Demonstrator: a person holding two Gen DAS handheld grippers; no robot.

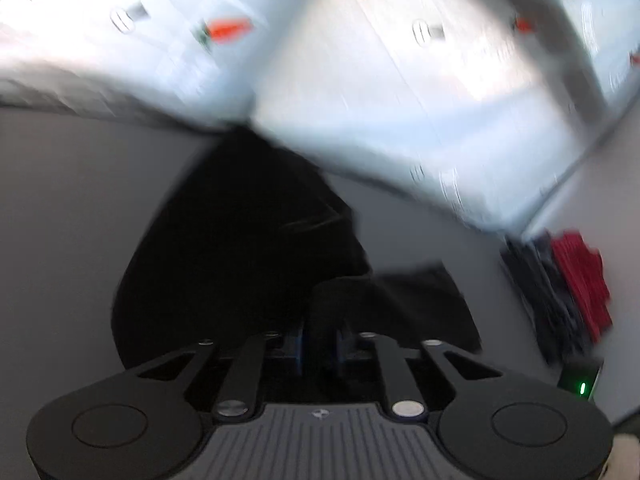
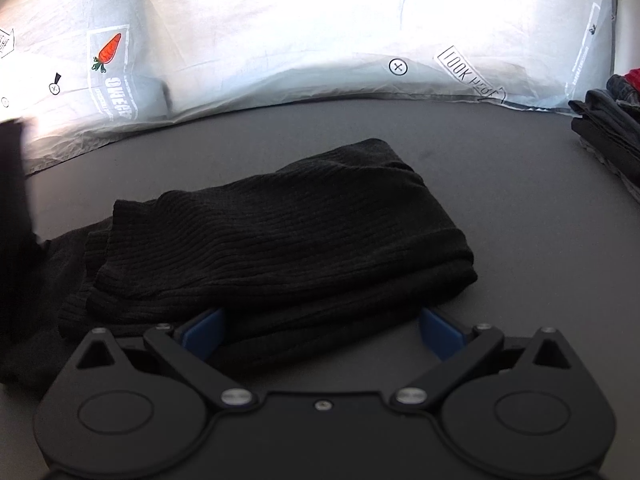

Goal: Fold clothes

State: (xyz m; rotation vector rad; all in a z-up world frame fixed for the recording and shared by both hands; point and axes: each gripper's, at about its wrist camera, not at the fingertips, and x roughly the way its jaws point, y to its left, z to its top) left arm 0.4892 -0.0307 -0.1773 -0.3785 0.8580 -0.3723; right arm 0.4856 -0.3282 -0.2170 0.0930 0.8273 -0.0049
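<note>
A black ribbed garment lies partly folded on the grey table. My right gripper is open, its blue pads on either side of the garment's near edge, low over the table. My left gripper is shut on a fold of the same black garment and holds it lifted; that view is blurred by motion. The lifted cloth hangs dark at the left edge of the right wrist view.
A white printed sheet with a carrot picture covers the back. A pile of dark and red clothes sits at the right, also in the right wrist view.
</note>
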